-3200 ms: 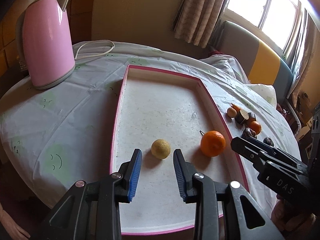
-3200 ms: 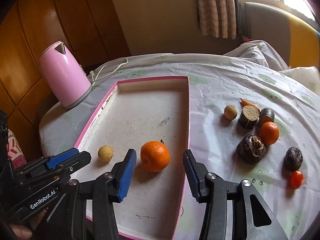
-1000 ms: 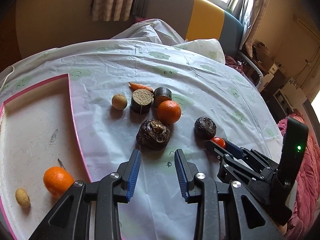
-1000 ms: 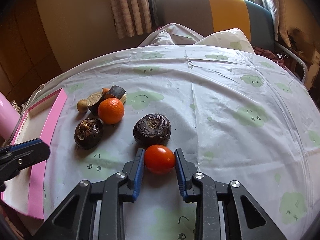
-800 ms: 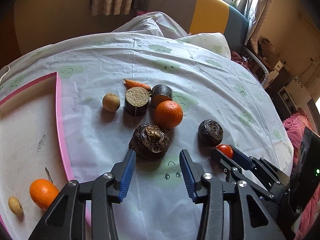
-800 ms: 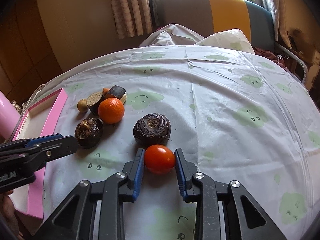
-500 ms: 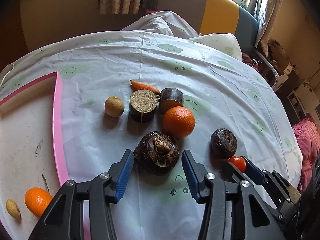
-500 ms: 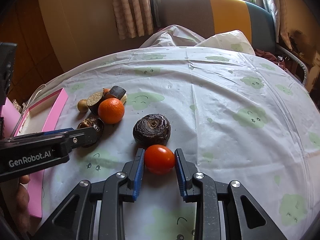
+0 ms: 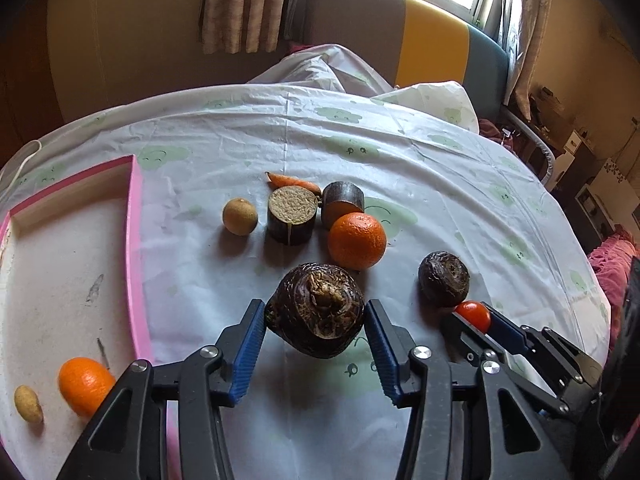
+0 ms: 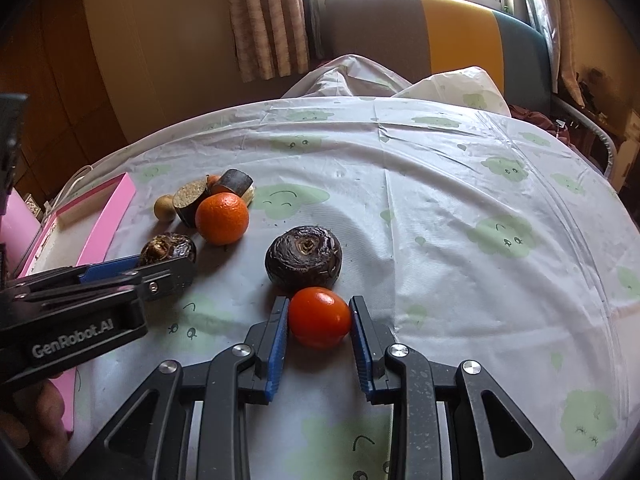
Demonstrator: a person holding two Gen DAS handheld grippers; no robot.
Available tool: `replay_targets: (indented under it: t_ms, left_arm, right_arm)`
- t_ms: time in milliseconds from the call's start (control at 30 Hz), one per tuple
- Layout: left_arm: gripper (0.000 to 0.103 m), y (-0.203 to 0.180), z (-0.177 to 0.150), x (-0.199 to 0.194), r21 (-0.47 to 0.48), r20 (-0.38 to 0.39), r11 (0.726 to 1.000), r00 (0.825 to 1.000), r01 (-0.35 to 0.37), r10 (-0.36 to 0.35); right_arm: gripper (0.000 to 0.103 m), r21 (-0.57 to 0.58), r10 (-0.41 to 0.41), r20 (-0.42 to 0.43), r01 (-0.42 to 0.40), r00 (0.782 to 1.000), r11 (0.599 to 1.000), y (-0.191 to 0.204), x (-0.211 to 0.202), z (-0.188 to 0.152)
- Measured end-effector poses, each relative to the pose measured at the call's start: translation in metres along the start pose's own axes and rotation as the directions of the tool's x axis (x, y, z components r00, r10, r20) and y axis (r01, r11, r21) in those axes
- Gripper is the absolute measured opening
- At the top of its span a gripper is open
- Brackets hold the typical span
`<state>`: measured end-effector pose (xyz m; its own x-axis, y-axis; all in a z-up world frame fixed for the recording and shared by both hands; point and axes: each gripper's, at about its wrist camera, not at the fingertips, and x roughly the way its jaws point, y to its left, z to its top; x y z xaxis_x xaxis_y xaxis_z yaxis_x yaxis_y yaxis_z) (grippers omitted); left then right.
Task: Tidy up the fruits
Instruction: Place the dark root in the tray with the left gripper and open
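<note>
Fruits lie scattered on the bench's white cloth [image 9: 420, 168], and two already sit in the pink tray [image 9: 134, 248] at my left: an orange [image 9: 84, 384] and a small yellowish fruit [image 9: 27, 403] beside it. My left gripper [image 9: 315, 326] has its jaws apart around the big dark knobbly root [image 9: 316, 314], the blue pads just beside its flanks; I cannot tell whether they touch. My right gripper [image 10: 319, 322] has its jaws clamped on the red tomato [image 10: 319, 317], pads against both sides. Just beyond the tomato sits a smaller dark root [image 10: 304, 258], touching or nearly touching it. Farther back on the cloth are a second orange [image 9: 357, 241], two dark cut cylinders [image 9: 292, 216], a carrot piece [image 9: 292, 181] behind them, and a small tan round fruit [image 9: 239, 216] to their left.
</note>
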<state>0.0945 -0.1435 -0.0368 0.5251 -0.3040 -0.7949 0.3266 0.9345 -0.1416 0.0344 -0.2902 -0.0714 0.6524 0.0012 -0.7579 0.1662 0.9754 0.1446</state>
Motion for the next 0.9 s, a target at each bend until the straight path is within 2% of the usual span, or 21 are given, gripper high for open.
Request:
replay_targets:
  t_ms: [100,300,600,900]
  left_arm:
    - [0.051,0.014,0.001,-0.026,-0.027,0.051,1.000,0.999,0.001,0.000]
    - [0.051,0.062,-0.001,-0.066,-0.107,0.119,0.991,0.988,-0.086,0.098]
    - [0.051,0.129,-0.026,-0.080,-0.239,0.094,0.955,0.975,-0.175,0.202]
    - [0.051,0.159,-0.042,-0.076,-0.292,0.060,0.934,0.971,-0.205,0.232]
  right_arm:
    - [0.031,-0.007,-0.006,-0.002,0.006,1.000,1.000,0.001,0.001,0.000]
    - [0.031,-0.026,-0.022,-0.005,0.022,1.000,0.999,0.004,0.001,-0.001]
    - [0.031,-0.055,-0.052,-0.004,0.051,0.999,0.997,0.009,0.002,-0.001]
    - [0.030,-0.082,-0.079,-0.002,0.079,0.997,0.994,0.014,0.002,-0.002]
